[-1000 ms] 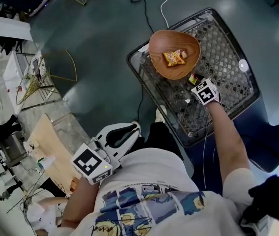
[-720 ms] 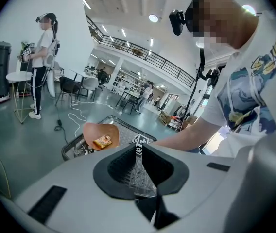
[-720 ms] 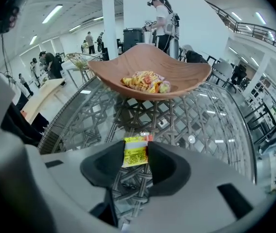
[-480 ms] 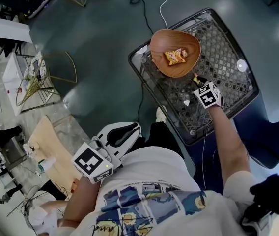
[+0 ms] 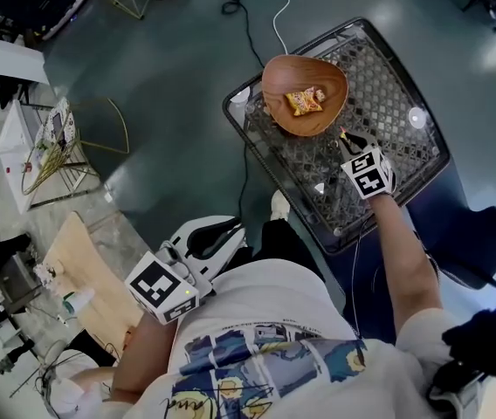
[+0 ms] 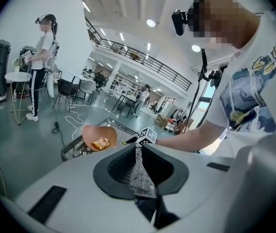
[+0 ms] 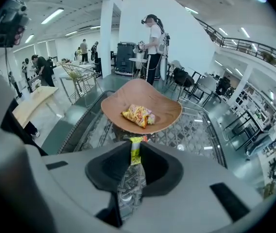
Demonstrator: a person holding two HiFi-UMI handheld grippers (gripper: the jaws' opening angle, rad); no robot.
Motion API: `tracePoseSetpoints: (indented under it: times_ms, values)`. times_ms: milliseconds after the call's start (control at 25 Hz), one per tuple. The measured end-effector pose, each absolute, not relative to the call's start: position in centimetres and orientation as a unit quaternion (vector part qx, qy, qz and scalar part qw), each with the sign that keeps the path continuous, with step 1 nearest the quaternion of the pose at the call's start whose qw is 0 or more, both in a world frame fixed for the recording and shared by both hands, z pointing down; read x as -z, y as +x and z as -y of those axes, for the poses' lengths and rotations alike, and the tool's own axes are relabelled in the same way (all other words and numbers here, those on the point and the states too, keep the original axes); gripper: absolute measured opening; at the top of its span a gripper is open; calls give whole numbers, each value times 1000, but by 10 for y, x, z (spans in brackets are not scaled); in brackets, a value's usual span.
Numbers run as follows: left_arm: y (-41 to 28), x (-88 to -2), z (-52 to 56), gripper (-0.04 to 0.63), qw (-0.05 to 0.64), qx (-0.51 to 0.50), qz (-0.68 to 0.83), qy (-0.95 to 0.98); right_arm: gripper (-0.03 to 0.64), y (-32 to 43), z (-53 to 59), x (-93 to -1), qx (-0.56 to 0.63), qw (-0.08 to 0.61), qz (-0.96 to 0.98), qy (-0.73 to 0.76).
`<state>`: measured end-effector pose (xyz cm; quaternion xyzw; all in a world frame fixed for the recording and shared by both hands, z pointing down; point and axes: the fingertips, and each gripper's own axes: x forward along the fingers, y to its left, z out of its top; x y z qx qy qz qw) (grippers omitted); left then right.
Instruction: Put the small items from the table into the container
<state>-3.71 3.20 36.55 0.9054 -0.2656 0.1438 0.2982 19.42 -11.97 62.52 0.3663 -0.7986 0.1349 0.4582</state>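
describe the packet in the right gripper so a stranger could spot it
Find the dark lattice-top table, then the wooden bowl on it. Just beside the bowl, the right gripper, jaws closing, pinches a small yellow packet, slimmer than the orange snack bag lying in the bowl.

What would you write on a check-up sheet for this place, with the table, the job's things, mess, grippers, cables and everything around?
Surface: lattice table, see-through top.
Job's things: wooden bowl holds an orange snack packet; small yellow packet sits between the right gripper jaws.
Clutter: nothing seen.
Grippers: right gripper jaws closing on the small yellow packet; left gripper shut, empty.
Cables: white cable on the floor beyond the table.
Surroundings: person standing behind the bowl; gold wire stand on the floor.
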Motion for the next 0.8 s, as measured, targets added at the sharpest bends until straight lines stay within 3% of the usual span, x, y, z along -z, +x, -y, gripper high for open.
tracePoseSetpoints:
  times_ms: [800]
  values:
    - [-74,-358,-36,23,305,-118,334,884,58,106,209,-589,-73,449,831,321]
